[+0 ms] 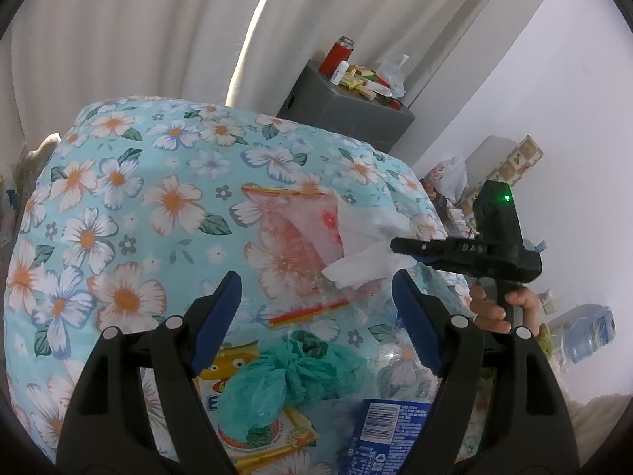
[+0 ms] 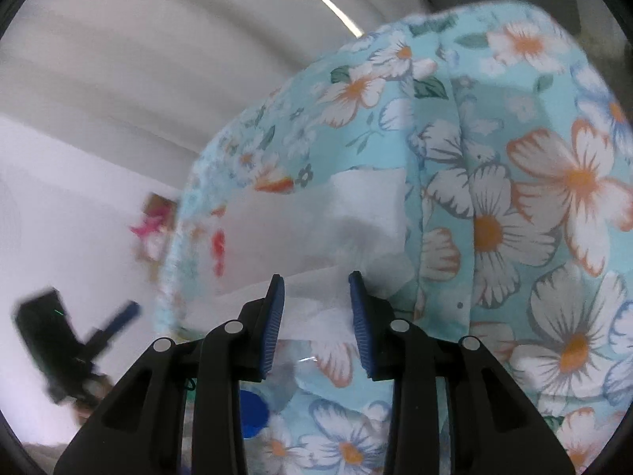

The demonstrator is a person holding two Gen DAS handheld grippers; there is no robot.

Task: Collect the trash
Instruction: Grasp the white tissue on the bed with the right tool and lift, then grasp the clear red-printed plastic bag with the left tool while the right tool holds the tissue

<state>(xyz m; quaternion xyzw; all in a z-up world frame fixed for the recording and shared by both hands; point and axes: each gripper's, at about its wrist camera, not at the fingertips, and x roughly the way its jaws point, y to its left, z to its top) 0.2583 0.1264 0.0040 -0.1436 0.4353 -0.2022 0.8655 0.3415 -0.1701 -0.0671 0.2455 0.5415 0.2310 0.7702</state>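
Note:
A white tissue [image 1: 368, 255] lies on the floral bedsheet [image 1: 118, 206], partly over a clear plastic bag with red stripes [image 1: 296, 245]. My right gripper [image 1: 395, 245] reaches in from the right, its tip on the bunched tissue. In the right wrist view the tissue [image 2: 316, 308] fills the gap between the blue pads of the right gripper [image 2: 316, 281], which is shut on it. My left gripper [image 1: 316, 277] is open wide above a crumpled teal wad [image 1: 292, 380], a yellow snack wrapper [image 1: 237, 364] and a clear bottle with a blue label [image 1: 379, 427]. The left gripper [image 2: 130, 308] shows blurred at the lower left.
A grey box [image 1: 348, 118] beside the bed carries a red flask [image 1: 336, 55] and several packets. Bags and cartons [image 1: 455, 182] pile up against the white wall on the right. A hand [image 1: 490, 308] grips the right handle. A blue bottle cap [image 2: 253, 415] shows below the right pads.

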